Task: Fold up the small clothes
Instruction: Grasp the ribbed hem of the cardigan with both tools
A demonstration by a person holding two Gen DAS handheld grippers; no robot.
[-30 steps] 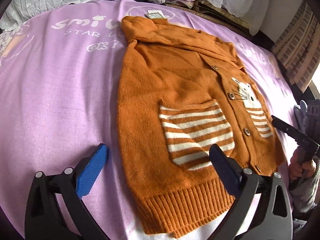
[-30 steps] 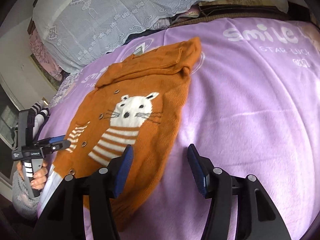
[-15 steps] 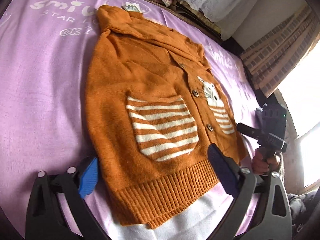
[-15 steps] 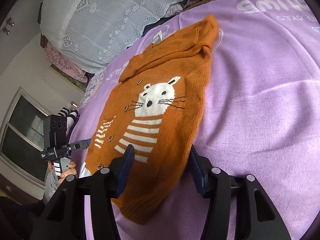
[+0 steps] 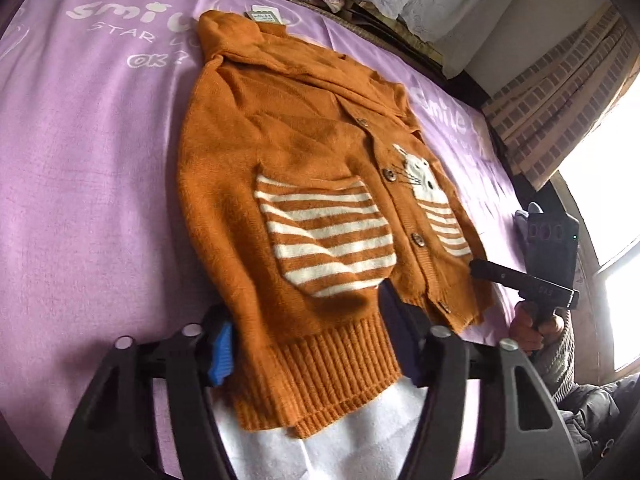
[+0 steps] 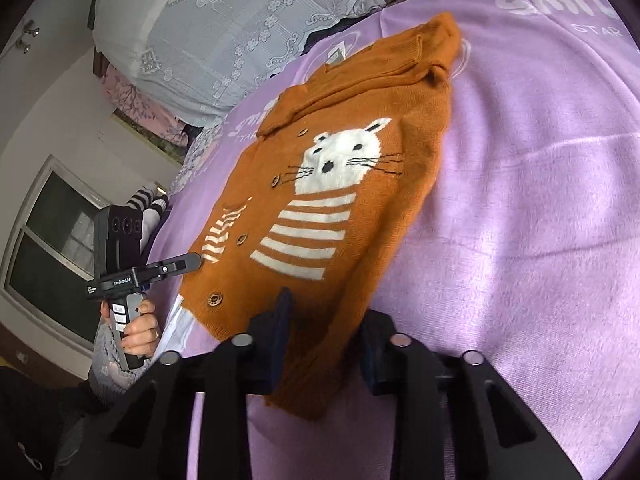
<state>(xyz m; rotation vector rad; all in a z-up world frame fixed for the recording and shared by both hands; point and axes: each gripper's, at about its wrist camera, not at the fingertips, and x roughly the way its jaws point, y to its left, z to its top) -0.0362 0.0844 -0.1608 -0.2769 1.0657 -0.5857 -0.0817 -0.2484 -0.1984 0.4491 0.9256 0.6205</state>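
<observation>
Closer now than a second ago, both jaw pairs closing on orange knitted cat cardigan [image 5: 296, 184] hem: left gripper [image 5: 308, 344], right gripper [image 6: 324, 340]. Grasping step; next, lift and fold.

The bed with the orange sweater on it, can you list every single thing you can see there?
cardigan: one, orange knit, white cat and striped pocket, flat on the blanket
paper tag: one, pale, at the cardigan's collar
buttons: several, brown, down the cardigan's front
blanket: one, purple with white lettering, covering the bed
white cloth: one, under the cardigan's hem at the near edge
lace cover: one, pale grey, over the pile at the head of the bed
curtain: one, brown checked, by the window
left gripper: black, blue pads, closing on the cardigan's ribbed hem
right gripper: black, closing on the hem's other corner
hand: holding the left gripper's handle
</observation>
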